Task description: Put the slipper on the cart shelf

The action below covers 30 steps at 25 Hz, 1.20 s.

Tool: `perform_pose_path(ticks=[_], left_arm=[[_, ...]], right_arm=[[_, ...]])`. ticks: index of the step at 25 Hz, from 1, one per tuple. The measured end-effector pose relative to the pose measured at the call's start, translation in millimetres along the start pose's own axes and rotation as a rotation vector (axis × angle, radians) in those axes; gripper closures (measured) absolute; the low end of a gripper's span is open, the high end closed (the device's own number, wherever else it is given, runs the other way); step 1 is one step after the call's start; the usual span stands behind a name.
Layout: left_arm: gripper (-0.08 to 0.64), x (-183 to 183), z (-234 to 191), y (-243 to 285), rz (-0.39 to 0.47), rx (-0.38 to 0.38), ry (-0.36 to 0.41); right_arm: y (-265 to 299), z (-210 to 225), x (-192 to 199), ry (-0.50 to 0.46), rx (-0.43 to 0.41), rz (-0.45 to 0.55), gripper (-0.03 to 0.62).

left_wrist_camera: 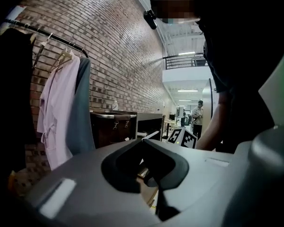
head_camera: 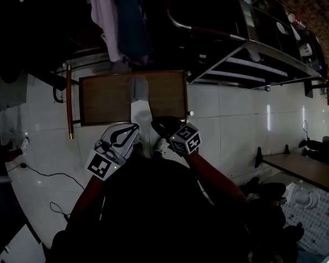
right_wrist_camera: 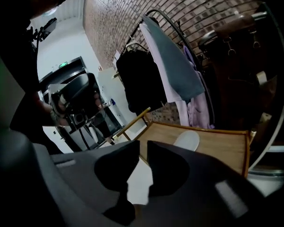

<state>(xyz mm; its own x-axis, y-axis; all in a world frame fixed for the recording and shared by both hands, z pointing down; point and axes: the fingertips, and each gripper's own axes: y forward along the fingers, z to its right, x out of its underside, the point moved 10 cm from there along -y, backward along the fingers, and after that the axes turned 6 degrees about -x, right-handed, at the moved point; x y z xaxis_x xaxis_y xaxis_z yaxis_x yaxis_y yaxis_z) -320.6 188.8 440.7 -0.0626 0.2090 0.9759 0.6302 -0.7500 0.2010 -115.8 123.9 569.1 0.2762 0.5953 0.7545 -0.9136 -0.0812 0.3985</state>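
A pale grey slipper (head_camera: 138, 87) lies on the brown wooden cart shelf (head_camera: 104, 100), toward its far middle. The right gripper view shows the same slipper (right_wrist_camera: 186, 140) flat on the shelf (right_wrist_camera: 227, 150), well beyond the jaws. Both grippers hover over the white floor just short of the shelf's near edge. My left gripper (head_camera: 132, 129) is shut with its tips together and nothing in them; its own view shows the left gripper (left_wrist_camera: 143, 143) the same way. My right gripper (head_camera: 158, 126) holds nothing, and in its own view the right gripper (right_wrist_camera: 143, 146) shows a narrow gap between the jaws.
A pink garment (head_camera: 105, 21) and a blue-grey one (head_camera: 132, 21) hang on a rack behind the cart. A metal frame (head_camera: 252, 64) stands to the right and a low wooden table (head_camera: 304, 171) at the lower right. A black cable (head_camera: 44, 174) runs over the floor at left.
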Motion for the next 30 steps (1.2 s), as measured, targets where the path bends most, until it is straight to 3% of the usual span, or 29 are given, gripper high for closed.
perform_pose_path(ticks=[6,15,20,28,30], left_arm=[[0.554,8.1,-50.2,2.8,0.029,0.059,-0.032],[0.548,34.8,-76.7,4.6,-0.004,0.098,-0.088],[0.546,50.5,-77.3,5.4,-0.036,0.056,-0.113],[0.546,61.5,-68.7,-0.7,-0.059,-0.015,-0.14],[0.546,61.8,-66.0,-2.7,-0.067,-0.028,-0.145]], right_arm=[[36.7,26.3,20.0,0.145,0.114,-0.09,0.54],[68.2,78.4,67.4,0.417,0.166,-0.16,0.428],[88.2,107.0,94.1,0.549,0.136,-0.219,0.4],[117.5,124.6,109.0,0.687,0.017,-0.275,0.4],[119.9,128.4,111.7,0.71,0.019,-0.284,0.4]])
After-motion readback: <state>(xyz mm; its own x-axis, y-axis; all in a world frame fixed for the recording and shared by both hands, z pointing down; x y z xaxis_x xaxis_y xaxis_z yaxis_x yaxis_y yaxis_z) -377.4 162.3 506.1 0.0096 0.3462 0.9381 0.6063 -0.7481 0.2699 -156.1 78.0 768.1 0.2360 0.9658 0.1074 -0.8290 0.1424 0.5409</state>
